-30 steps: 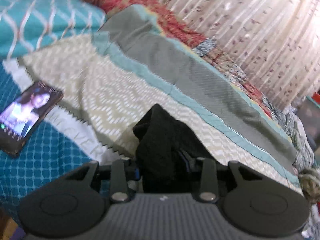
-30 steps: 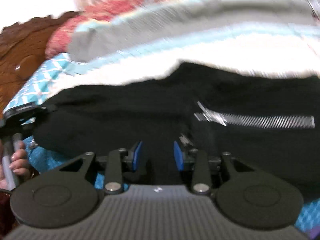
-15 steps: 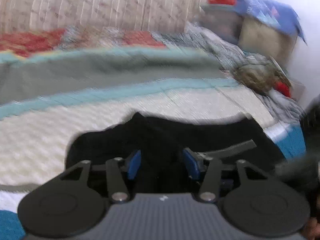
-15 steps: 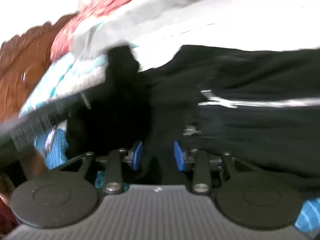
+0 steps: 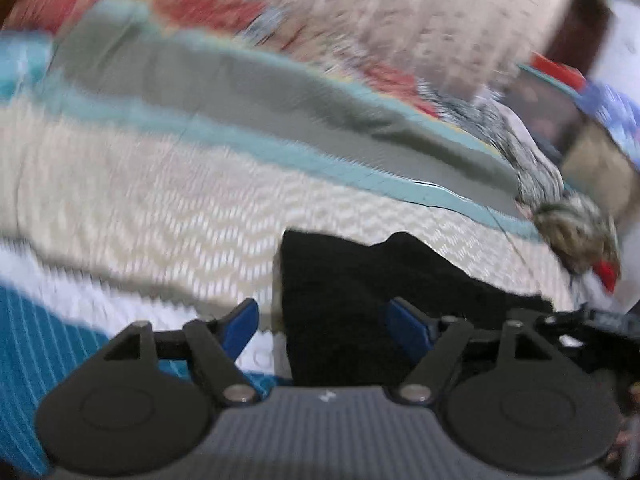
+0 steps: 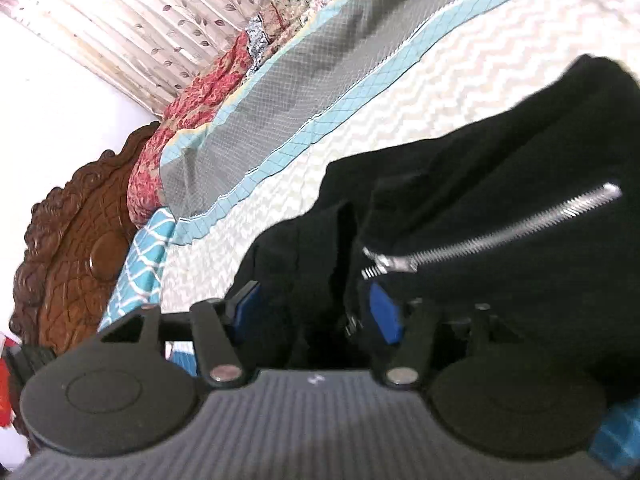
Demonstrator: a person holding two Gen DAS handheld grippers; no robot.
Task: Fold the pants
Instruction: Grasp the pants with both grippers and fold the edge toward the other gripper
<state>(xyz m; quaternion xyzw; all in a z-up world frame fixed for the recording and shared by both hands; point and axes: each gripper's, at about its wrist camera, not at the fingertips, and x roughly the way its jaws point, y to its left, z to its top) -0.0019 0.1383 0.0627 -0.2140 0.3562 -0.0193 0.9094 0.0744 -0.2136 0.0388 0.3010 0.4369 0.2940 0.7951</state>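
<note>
Bed quilt (image 6: 460, 72) fills both views, a chevron cream panel edged by a teal band and a grey panel; all places here are given from the quilt. Carved wooden headboard (image 6: 76, 248) stands at its far end in the right wrist view, with a leaf-print curtain (image 6: 160, 20) behind the far side. Black pants (image 6: 480, 216) lie on the cream panel near the quilt's near edge, bunched into a thick layered heap rather than a flat stack — a silver zipper (image 6: 500, 236) runs across the top layer. In the left wrist view the pants (image 5: 360, 300) show a fairly straight end edge on the cream panel; that view is blurred. Left gripper (image 5: 324, 324) has its jaws opening, wide apart, cloth between the blue pads but not pinched. Right gripper (image 6: 316, 312) is likewise opening, a fold of black cloth standing between its pads, loose. Judgement: at least one fold looks laid down and is being let go — the bundle still looks lumpy, so smoothing and probably a further fold remain.
</note>
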